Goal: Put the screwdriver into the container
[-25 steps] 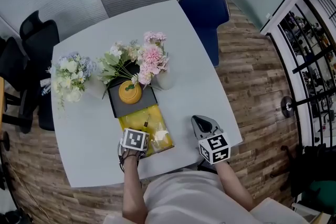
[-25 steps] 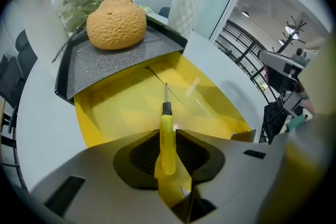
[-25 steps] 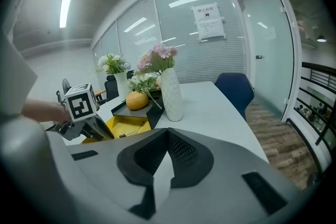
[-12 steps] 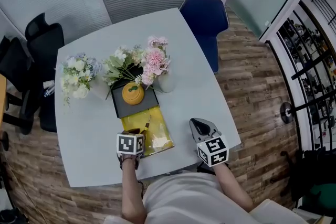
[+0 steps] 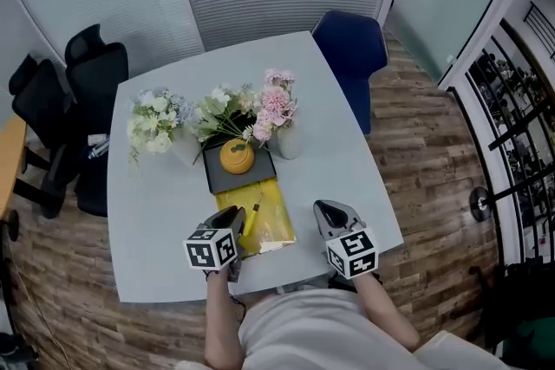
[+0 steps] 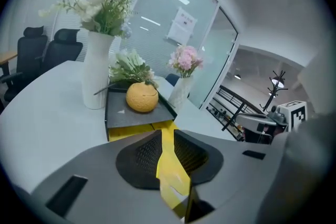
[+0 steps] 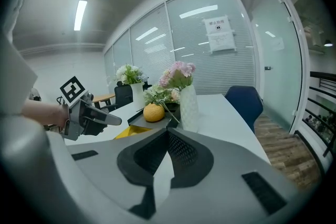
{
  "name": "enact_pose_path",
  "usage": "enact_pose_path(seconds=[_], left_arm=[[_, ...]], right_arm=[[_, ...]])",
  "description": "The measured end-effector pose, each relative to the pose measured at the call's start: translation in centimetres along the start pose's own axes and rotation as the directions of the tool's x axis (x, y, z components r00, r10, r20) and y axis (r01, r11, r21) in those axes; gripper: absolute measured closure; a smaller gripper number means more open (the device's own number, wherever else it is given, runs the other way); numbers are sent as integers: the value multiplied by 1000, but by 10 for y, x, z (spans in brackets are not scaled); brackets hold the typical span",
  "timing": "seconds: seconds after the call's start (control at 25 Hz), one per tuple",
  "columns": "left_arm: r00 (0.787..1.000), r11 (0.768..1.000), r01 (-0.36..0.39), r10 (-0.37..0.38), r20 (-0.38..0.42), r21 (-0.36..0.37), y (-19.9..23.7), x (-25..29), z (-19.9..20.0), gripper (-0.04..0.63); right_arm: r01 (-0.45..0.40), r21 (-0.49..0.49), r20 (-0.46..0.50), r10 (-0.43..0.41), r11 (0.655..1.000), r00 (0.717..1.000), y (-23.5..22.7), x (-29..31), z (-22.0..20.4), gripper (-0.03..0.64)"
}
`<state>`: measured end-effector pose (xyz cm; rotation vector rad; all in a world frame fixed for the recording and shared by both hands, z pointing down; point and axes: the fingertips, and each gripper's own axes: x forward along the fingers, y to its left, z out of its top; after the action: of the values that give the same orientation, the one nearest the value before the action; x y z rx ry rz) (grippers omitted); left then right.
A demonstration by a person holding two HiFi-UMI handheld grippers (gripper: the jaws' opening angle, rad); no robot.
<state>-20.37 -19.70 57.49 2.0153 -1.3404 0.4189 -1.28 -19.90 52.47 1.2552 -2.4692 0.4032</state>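
A: On the pale table (image 5: 342,156), close to the person's edge, where is the screwdriver (image 5: 253,218)?

B: It lies inside the yellow container (image 5: 273,204), toward the left side, with its dark shaft pointing away from the person. Neither gripper touches it.

A: And the left gripper (image 6: 164,134)?

B: It is held in the air over the container's near left corner, tilted downward. Its jaws have just been closing and now stand a narrow slit apart. Nothing is between them; only the yellow of the container shows through the gap.

A: The right gripper (image 7: 168,132)?

B: It is over bare table to the right of the container, apart from it. Its jaw tips meet and it carries nothing. Its own view shows the left gripper off to the side, marker cube on top.

A: What sits beyond the container?

B: A dark grey tray (image 5: 221,182) lies against its far end, with an orange fruit (image 5: 237,156) on it. A tall white vase (image 6: 96,81) of white blooms stands at the tray's left, and a vase of pink flowers (image 6: 181,93) at its right.

A: Around the table?

B: A blue chair (image 5: 351,48) stands at the far right corner and black office chairs (image 5: 95,65) at the left, all on a wood-pattern floor (image 5: 416,143).
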Motion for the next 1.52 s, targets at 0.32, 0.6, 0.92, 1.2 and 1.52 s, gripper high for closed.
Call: enact_pose_path(seconds=[0.32, 0.6, 0.92, 1.2, 1.52], left_arm=[[988, 999, 0, -8, 153, 50, -24, -38, 28, 566], [956, 995, -51, 23, 292, 88, -32, -76, 46, 586], [939, 992, -78, 40, 341, 98, -31, -93, 49, 589], [944, 993, -61, 26, 329, 98, -33, -94, 46, 589], [950, 995, -27, -3, 312, 93, -33, -90, 42, 589]], right_arm=[[-35, -24, 33, 35, 999, 999, 22, -9, 11, 601], [-65, -42, 70, 68, 997, 995, 41, -17, 25, 601], [-71, -45, 93, 75, 996, 993, 49, -23, 32, 601], [-65, -45, 88, 69, 997, 994, 51, -26, 29, 603], [-66, -32, 89, 69, 997, 994, 54, -25, 31, 602]])
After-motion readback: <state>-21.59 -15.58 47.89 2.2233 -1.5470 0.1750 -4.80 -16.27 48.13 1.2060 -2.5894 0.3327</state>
